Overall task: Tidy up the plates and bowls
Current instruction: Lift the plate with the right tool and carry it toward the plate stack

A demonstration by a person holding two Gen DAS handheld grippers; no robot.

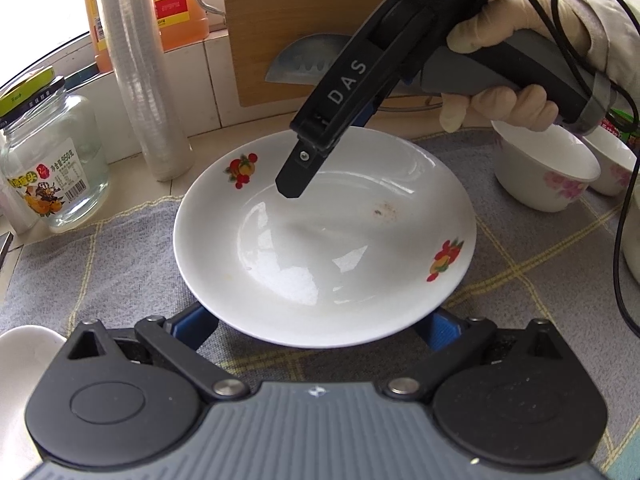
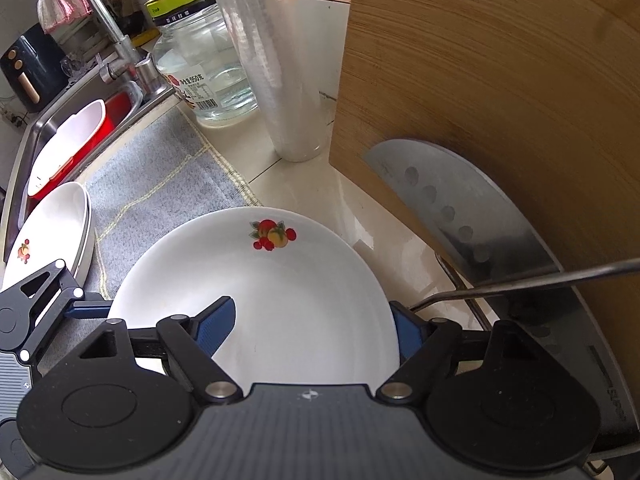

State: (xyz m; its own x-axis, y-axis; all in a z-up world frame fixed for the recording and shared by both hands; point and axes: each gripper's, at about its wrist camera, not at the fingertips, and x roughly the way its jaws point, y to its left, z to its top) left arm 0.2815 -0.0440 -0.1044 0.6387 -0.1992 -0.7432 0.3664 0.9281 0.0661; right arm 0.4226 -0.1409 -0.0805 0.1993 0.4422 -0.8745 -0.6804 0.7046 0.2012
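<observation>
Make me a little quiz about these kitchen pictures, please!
1. True or false: the plate is upside down.
2. What leans against the wooden board? A: a knife. B: a spoon. C: a bowl.
3. What is painted on the plate's rim?

Key: 1 false, it lies right way up. 2 A. 3 fruit.
</observation>
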